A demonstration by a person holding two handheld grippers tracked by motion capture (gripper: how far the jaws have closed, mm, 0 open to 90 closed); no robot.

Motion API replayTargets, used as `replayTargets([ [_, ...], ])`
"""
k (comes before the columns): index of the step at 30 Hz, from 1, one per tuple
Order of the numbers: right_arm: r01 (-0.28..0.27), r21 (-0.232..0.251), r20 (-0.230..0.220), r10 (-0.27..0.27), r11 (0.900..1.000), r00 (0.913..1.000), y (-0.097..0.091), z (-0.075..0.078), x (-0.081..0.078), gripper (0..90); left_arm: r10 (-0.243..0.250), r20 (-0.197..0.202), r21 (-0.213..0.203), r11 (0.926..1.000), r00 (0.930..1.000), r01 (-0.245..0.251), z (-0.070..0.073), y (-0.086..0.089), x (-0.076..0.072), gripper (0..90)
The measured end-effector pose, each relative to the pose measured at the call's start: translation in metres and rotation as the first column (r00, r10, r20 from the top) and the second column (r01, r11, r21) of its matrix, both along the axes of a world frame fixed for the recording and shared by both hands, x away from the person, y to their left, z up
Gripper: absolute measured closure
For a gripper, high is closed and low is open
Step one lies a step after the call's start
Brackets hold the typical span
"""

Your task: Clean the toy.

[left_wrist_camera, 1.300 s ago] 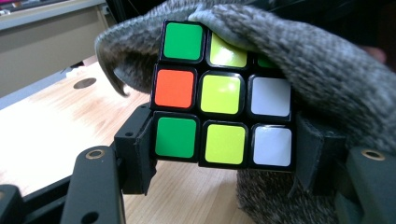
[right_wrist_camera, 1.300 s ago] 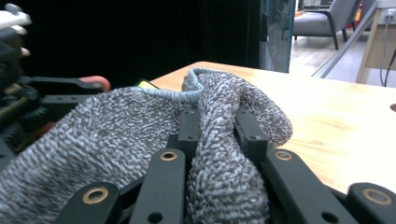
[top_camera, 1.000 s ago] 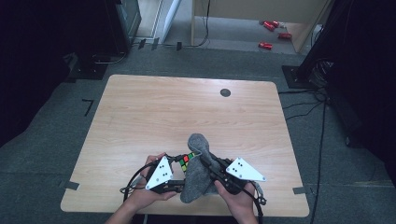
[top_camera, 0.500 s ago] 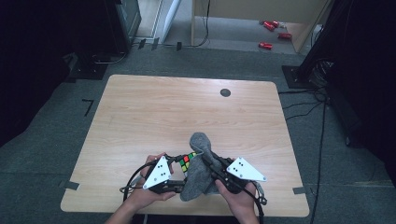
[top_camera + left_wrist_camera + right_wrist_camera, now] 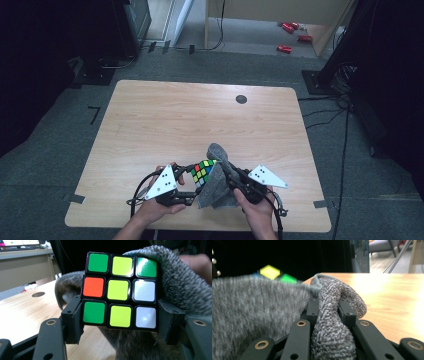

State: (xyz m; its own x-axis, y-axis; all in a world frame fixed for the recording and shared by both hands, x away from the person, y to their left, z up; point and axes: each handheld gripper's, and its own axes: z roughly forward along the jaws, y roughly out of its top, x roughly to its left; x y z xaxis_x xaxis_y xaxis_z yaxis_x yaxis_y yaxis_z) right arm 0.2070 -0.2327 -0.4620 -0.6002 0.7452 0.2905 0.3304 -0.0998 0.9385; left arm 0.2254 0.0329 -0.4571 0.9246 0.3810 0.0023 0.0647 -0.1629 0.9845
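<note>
We see left hand-held gripper clamped tight on puzzle cube, jaws pressing cube's two sides, face of green, yellow, white and orange squares toward its camera. Right hand-held gripper pinches bunched fold of grey knit cloth between nearly closed jaws. Cloth drapes against cube's side. Both sit near front edge of wooden surface, cube just left of cloth.

From my station the table sits evenly lit amid a dark room, glare whitens the cube stickers and washes out the wood in the right gripper view, where the grey cloth up close blurs softly.
</note>
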Motion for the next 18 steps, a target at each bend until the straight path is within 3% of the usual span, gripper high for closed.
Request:
replayTargets([
  [4, -0.042, 0.038, -0.044, 0.044, 0.9984, 0.9981, 0.007, -0.007, 0.0, 76.0, 0.006, -0.01, -0.02, 0.9998, 0.9999, -0.006, 0.001, 0.003, 0.001, 34.7],
  [6, -0.08, 0.067, -0.083, 0.085, 0.9945, 0.9929, 0.009, -0.012, 0.002, 75.8, 0.012, -0.021, -0.035, 0.9993, 0.9997, -0.013, 0.002, 0.005, 0.003, 34.7],
  [9, -0.128, 0.041, -0.117, 0.132, 0.9909, 0.9842, 0.015, -0.019, 0.004, 75.1, 0.017, -0.029, -0.039, 0.9991, 0.9994, -0.018, 0.002, 0.007, 0.004, 34.7],
  [11, -0.125, 0.033, -0.113, 0.128, 0.9916, 0.9854, 0.015, -0.018, 0.004, 75.1, 0.014, -0.026, -0.036, 0.9993, 0.9996, -0.015, 0.002, 0.007, 0.004, 34.7],
  [16, -0.043, 0.119, -0.02, 0.046, 0.9919, 0.9987, -0.003, -0.001, 0.002, 75.4, 0.0, -0.022, -0.024, 0.9997, 0.9998, 0.0, 0.001, 0.003, 0.002, 34.7],
  [18, -0.043, 0.126, -0.016, 0.046, 0.9911, 0.9988, -0.004, -0.001, 0.001, 75.6, -0.003, -0.031, -0.026, 0.9997, 0.9995, 0.002, 0.002, 0.003, 0.002, 34.7],
])
